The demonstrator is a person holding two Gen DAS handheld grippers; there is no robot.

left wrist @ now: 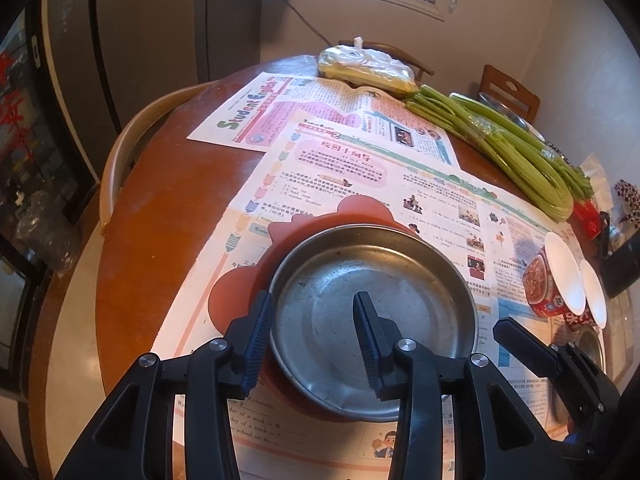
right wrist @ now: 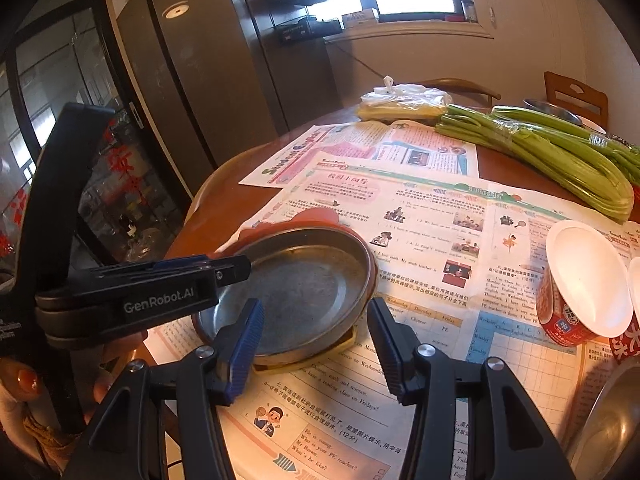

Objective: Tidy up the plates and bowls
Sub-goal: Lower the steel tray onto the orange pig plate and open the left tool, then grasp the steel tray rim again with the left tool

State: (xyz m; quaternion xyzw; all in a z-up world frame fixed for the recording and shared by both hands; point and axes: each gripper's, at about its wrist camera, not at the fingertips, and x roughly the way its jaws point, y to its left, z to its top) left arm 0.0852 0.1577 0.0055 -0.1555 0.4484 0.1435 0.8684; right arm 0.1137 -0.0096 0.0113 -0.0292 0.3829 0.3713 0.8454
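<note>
the bare steel plate (left wrist: pixel 372 316) sits on a red plate (left wrist: pixel 244 280); left tool (left wrist: pixel 314 338) spread astride its rim, right tool (right wrist: pixel 316 350) spread apart; two lidded cups (right wrist: pixel 580 284) nearby

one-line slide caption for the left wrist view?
Open left gripper straddles the near rim of a steel plate on a red mat, newspaper-covered table.

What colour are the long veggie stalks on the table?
Green celery stalks, clearest in the right wrist view.

Silver steel plate (left wrist: pixel 372 316) on an orange mat (left wrist: pixel 240 292); green celery (left wrist: pixel 508 152); red-patterned cups (left wrist: pixel 540 284).
</note>
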